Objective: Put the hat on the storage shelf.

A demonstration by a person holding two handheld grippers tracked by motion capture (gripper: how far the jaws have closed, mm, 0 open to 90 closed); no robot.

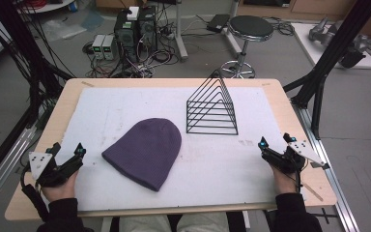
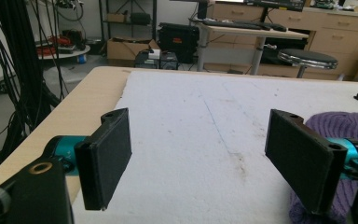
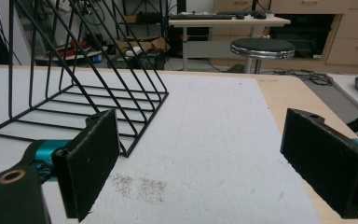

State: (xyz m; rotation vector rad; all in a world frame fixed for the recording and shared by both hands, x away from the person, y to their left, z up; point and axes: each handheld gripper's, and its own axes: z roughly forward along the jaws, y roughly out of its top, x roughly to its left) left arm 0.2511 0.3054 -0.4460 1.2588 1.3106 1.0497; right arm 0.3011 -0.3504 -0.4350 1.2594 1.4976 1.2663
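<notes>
Your two tools sit at the counter's near corners, left tool and right tool both spread wide and gripping nothing. Between them lies one purple beanie on the white mat; one black wire file rack stands behind it.

Hat partly masked by near jaw and cut by right edge in left gripper view. Rack cropped at top and left in right gripper view. Forearms cut off at bottom of high view.
</notes>
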